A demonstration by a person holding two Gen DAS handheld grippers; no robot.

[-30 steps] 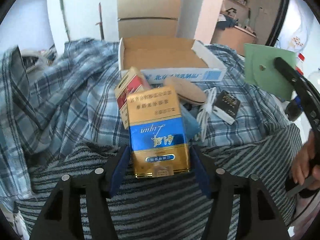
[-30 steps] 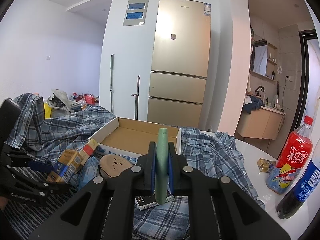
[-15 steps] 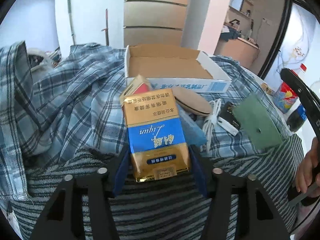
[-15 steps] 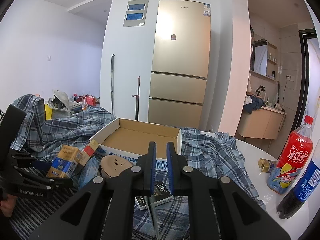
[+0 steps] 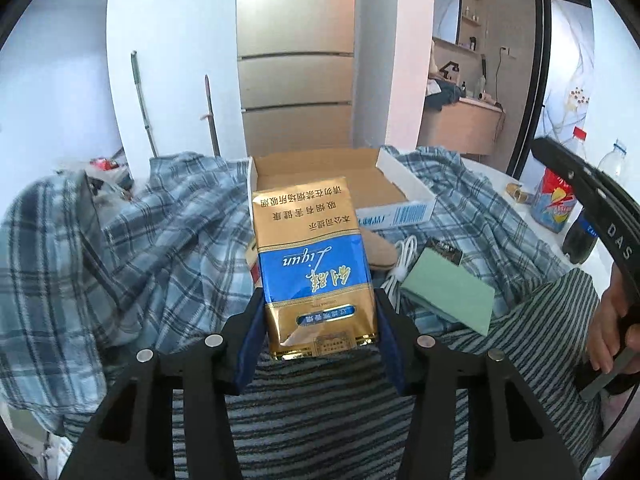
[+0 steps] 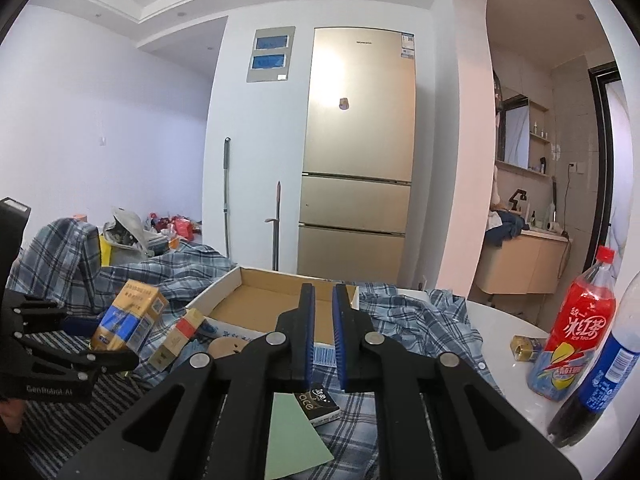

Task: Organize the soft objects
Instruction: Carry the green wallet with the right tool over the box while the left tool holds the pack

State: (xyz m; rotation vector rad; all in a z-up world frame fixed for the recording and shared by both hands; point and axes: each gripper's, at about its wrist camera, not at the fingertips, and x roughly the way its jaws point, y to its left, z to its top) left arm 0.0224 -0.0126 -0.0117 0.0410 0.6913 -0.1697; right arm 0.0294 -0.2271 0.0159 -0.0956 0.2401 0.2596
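Pack (image 5: 314, 268), gold and blue, is clamped between the pads of the left gripper (image 5: 318, 334) at centre frame of the left view. The jaws have just been closing on it, and against the earlier left pictures it now sits raised, its top edge overlapping the open box (image 5: 400, 184) behind. Judgement: the pick is made and the carry to the box is the step in hand.

Right gripper (image 6: 322, 336) stands with jaws drawn together and nothing between them. The green pouch (image 6: 292, 438) it held a second ago now lies on the plaid cloth (image 6: 416, 320), low centre of the right view, beside a small black packet (image 6: 320, 398). Judgement: that item was set down outside the box and remains to be sorted.

Surroundings, right view: a second pack (image 6: 178, 334) with a red end leans at the box's near-left corner; a tan disc (image 6: 226, 347) lies just before the box wall. A white cable (image 5: 404, 258) lies beside the pouch in the left view. Two bottles (image 6: 572, 332) stand at the right edge, well apart from the work.

Obstruction: the box's near wall must be cleared by the pack. Crumpled cloth surrounds the box; the interior appears bare.
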